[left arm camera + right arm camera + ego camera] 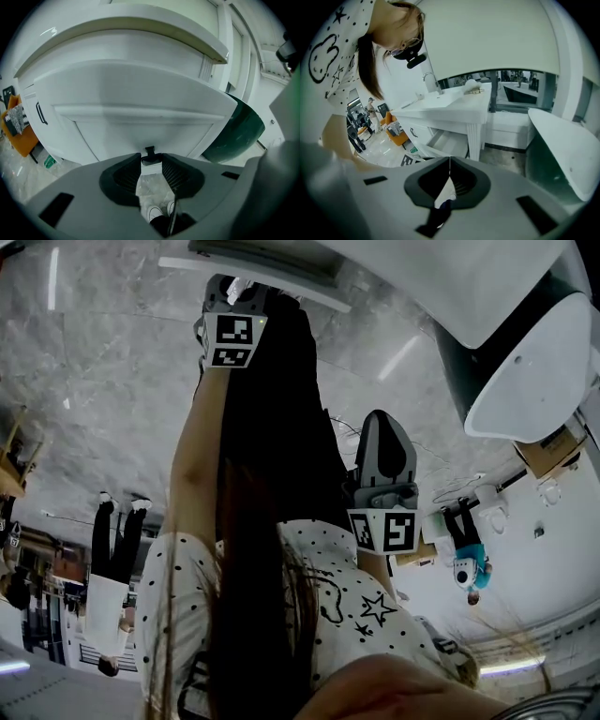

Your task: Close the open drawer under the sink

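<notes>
In the right gripper view the white sink cabinet stands ahead with its faucet, and the drawer under it is pulled out. The drawer's white panelled front fills the left gripper view, close ahead. My left gripper is open just before that front, with only floor and shoes showing in the gap. A small dark piece sits right past its tips. My right gripper is shut and empty, well back from the cabinet. In the head view both grippers, left and right, point away over the marble floor.
A dark green, white-rimmed bathtub stands right of the cabinet, also seen as tub and tub. An orange seat is far left. Other people stand in the showroom behind. My long hair hangs between the arms.
</notes>
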Available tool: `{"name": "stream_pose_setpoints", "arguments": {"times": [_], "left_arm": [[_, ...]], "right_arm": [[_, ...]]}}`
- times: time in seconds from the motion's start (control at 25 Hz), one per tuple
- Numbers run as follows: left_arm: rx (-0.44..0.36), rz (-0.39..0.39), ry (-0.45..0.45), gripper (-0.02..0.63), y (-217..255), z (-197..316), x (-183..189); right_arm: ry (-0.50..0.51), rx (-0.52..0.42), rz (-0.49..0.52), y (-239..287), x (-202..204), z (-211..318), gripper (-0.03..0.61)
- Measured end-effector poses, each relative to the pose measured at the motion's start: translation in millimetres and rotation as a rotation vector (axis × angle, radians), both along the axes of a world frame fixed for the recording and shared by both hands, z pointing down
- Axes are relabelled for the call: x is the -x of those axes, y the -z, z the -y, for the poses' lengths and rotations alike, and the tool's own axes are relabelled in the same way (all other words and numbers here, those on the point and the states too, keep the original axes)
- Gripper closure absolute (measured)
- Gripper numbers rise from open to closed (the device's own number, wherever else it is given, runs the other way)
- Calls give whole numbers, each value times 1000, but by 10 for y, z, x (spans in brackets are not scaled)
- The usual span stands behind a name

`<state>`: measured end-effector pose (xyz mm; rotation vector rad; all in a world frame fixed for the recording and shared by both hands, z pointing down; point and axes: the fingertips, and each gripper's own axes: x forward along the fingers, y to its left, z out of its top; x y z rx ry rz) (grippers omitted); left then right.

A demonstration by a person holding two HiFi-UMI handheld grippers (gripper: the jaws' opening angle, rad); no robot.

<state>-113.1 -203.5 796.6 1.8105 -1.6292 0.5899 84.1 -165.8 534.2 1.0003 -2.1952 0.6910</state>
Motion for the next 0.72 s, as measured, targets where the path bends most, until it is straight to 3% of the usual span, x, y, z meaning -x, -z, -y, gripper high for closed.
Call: {"name": "stream_pose_setpoints", "arguments": {"times": [0.44,0.72], "left_arm": [[-3,-47,37,474,-25,14,25],[-50,-49,25,476,41,483,91]], "right_arm": [[-3,7,-11,-41,47,-37,565],[-24,4,-19,6,70,45,565]]}}
